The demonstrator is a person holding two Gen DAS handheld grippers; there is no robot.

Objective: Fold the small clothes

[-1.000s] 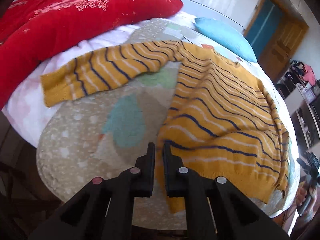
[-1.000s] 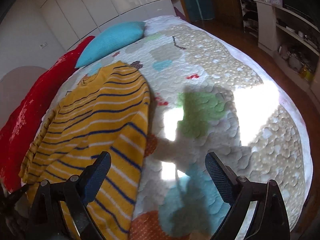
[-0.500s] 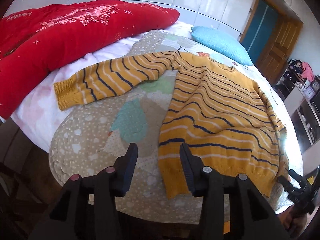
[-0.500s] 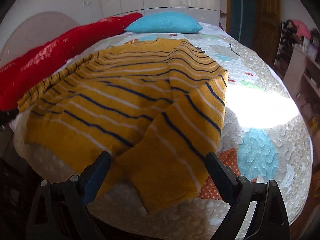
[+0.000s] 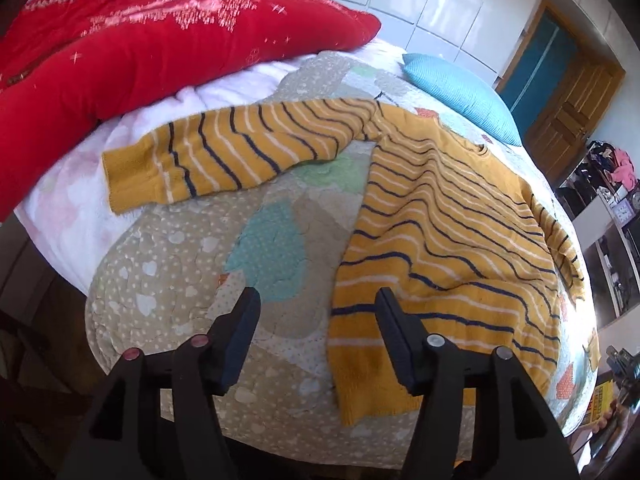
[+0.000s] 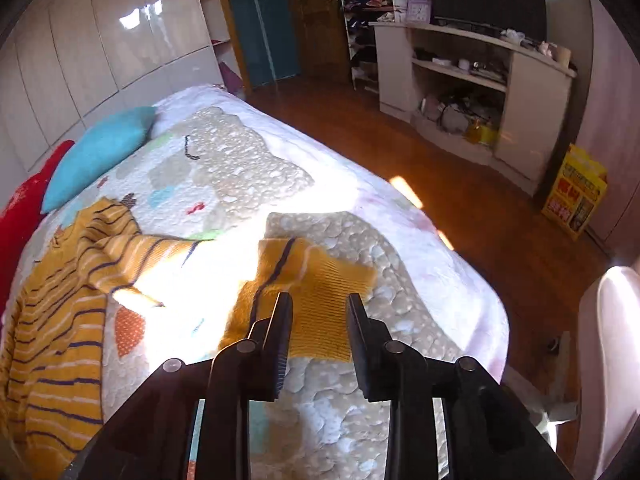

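Note:
A small mustard-yellow sweater with navy and white stripes lies flat on the quilted bed. Its left sleeve is stretched out toward the red duvet. My left gripper is open and empty, above the bed's near edge beside the sweater's hem corner. In the right wrist view the other sleeve is spread out to the right, and its cuff lies just ahead of my right gripper. The right gripper is open with the cuff between its fingers, not pinched. Strong sunlight washes out the sleeve's middle.
A red duvet lies along the bed's far left. A blue pillow sits at the head. Wooden floor, a shelf unit with clutter, a yellow box and a white chair edge stand to the right of the bed.
The left gripper has opened and let go of the hem corner, then backed off. The right gripper has swung to the right, narrowed its gap, and now faces the spread right sleeve's cuff.

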